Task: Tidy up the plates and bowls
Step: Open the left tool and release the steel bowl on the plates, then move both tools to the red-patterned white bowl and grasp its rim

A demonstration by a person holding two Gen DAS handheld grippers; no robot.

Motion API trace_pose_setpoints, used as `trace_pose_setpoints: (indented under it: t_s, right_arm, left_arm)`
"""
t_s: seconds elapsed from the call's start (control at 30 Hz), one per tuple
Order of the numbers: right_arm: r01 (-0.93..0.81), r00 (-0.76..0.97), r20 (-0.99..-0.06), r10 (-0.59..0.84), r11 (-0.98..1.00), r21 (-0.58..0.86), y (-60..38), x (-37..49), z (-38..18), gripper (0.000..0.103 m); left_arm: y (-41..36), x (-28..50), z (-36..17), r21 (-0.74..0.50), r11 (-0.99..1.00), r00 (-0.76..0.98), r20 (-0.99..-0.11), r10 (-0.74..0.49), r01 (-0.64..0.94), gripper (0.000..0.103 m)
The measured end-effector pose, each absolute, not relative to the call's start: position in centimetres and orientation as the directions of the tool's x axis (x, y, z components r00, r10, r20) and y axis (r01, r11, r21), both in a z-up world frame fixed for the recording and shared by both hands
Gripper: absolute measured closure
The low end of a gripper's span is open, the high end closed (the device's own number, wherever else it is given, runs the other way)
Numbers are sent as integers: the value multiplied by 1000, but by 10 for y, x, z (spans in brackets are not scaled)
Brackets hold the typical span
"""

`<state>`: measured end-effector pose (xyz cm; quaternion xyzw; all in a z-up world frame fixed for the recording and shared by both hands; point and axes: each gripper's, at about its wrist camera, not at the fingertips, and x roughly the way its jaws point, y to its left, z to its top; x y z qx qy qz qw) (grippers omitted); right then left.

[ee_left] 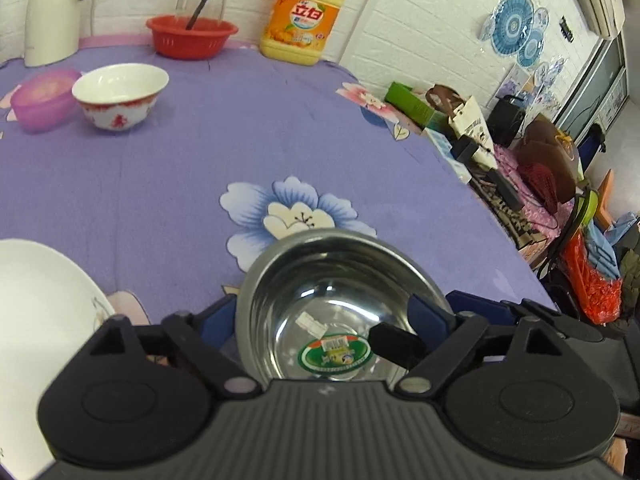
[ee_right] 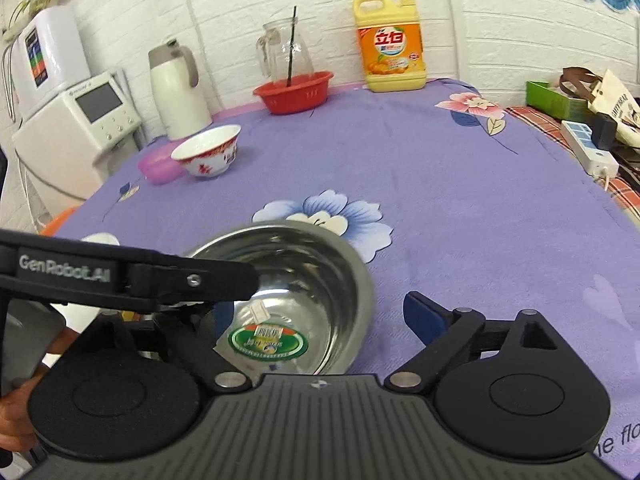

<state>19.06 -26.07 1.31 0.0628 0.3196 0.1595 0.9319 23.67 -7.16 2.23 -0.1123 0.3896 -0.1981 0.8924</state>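
Since it sits low at 6 o'clock: steel bowl (ee_left: 336,300) on the surface (ee_left: 200,184), empty but for a label.
Left gripper (ee_left: 326,322): spread wide, one finger inside the rim, one outside; not clamped, probably set to pinch.
Right gripper (ee_right: 320,316): spread, holding nothing.
White bowl (ee_left: 120,94): 10 o'clock, empty.
Plate (ee_left: 36,312): 8 o'clock, bare.
Red basket (ee_left: 191,36): 12 o'clock, one dark stick.

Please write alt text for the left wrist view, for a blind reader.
The left tongs straddle a steel bowl on a purple floral tablecloth. A white plate lies at the left; a red-patterned white bowl stands farther back.
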Motion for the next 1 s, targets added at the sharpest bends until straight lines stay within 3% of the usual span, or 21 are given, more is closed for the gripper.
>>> trace_pose_setpoints:
  t_s: [0.27, 0.63, 0.77, 1.0]
  right_arm:
    - [-241, 759, -541, 362, 928, 284, -270, 192, 19, 0]
    - [-266, 706, -573, 416, 906, 331, -244, 229, 33, 0]
    - [-252, 658, -643, 393, 919, 304, -226, 254, 38, 0]
    - [-392, 638, -653, 408, 902, 180, -181, 291, 46, 0]
  left_arm:
    - [-41, 239, 43, -383, 892, 667, -603, -438, 240, 12]
    - [34, 257, 59, -360, 930, 760, -585, -283, 70, 10]
    - [62, 270, 54, -371, 928, 774, -581, -253, 26, 10]
    - [90, 304, 43, -389, 921, 774, -593, -220, -36, 10]
